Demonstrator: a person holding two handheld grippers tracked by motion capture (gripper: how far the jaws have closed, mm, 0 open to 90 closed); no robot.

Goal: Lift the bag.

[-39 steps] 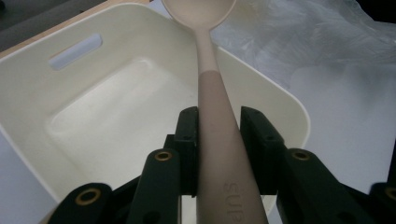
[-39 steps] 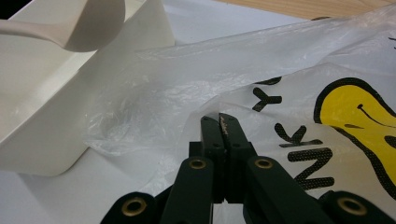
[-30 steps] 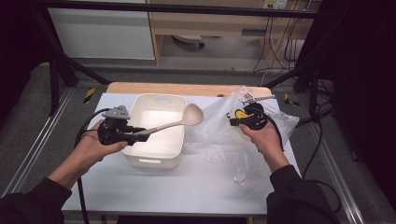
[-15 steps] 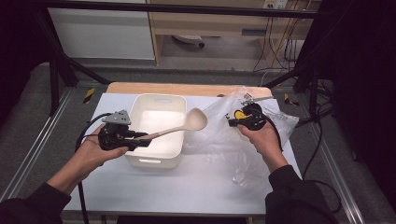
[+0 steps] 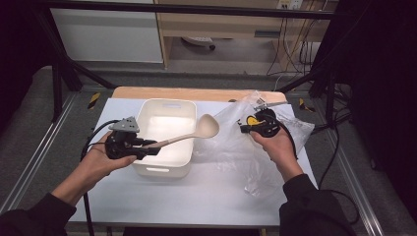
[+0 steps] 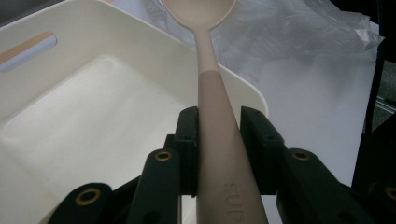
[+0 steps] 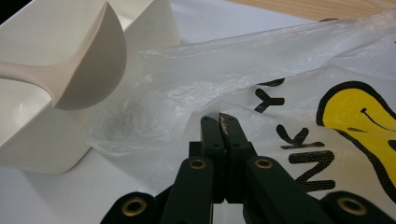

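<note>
A white table [image 5: 206, 196] bears a white tub [image 5: 164, 135] beside a plastic bag [image 5: 246, 152].

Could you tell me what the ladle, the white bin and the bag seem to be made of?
Ladle: probably matte silicone or plastic, going by its smooth beige surface and moulded lettering. White bin: likely rigid plastic, with a satin sheen, rounded corners and a moulded handle slot. Bag: thin clear plastic film, crinkled, glossy and printed.
</note>
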